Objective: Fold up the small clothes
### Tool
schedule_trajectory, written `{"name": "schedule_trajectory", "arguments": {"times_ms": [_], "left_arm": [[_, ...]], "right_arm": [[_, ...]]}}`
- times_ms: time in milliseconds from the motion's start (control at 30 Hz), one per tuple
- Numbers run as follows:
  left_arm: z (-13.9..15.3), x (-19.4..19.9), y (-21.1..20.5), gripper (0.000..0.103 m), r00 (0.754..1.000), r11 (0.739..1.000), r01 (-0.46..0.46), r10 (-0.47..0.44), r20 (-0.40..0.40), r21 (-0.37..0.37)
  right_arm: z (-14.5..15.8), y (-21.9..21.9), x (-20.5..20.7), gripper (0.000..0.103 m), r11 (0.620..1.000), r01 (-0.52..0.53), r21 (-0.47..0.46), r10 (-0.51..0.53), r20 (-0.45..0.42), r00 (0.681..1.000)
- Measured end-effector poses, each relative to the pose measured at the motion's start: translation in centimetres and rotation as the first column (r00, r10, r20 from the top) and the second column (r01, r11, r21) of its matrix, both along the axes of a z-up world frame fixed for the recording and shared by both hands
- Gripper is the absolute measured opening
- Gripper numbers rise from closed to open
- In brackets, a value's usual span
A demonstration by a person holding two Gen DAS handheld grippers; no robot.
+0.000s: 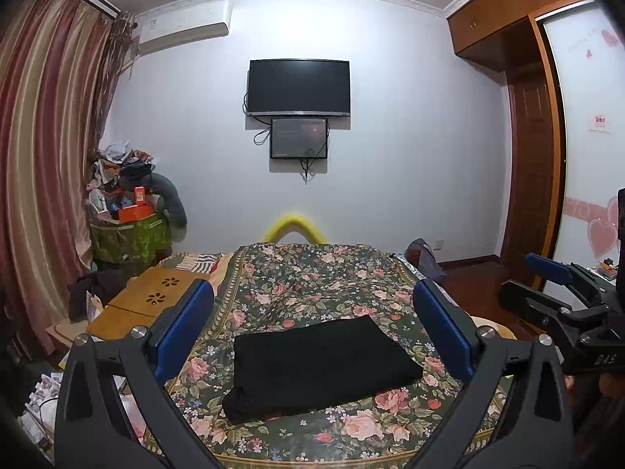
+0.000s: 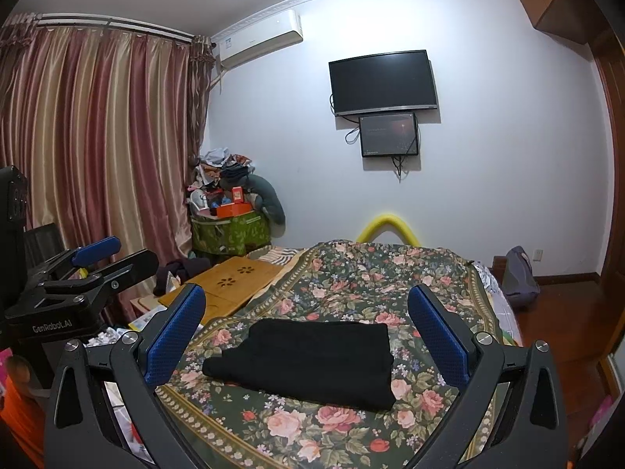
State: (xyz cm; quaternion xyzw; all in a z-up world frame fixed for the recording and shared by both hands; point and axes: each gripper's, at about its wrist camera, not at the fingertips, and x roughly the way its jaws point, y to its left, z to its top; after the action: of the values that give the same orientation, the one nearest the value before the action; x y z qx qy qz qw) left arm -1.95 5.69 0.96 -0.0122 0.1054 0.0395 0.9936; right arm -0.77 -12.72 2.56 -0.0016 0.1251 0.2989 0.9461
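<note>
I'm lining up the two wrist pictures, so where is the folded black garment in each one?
Left wrist: folded black garment lies low centre on the floral bedspread, between the open fingers.
Right wrist: it lies low centre, slightly left.
Shared landmark: wall-mounted black television.
</note>
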Motion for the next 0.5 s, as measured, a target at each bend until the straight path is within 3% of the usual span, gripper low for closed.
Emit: {"name": "schedule_trajectory", "arguments": {"times_ms": [500], "left_arm": [[0.08,0.40,0.31,0.103,1.000,1.000,0.019,-0.019,-0.022,-0.006]], "right_arm": [[-0.49,-0.03,0.14,0.103,1.000,0.004,0.000,-0.004,-0.012,1.000]]}}
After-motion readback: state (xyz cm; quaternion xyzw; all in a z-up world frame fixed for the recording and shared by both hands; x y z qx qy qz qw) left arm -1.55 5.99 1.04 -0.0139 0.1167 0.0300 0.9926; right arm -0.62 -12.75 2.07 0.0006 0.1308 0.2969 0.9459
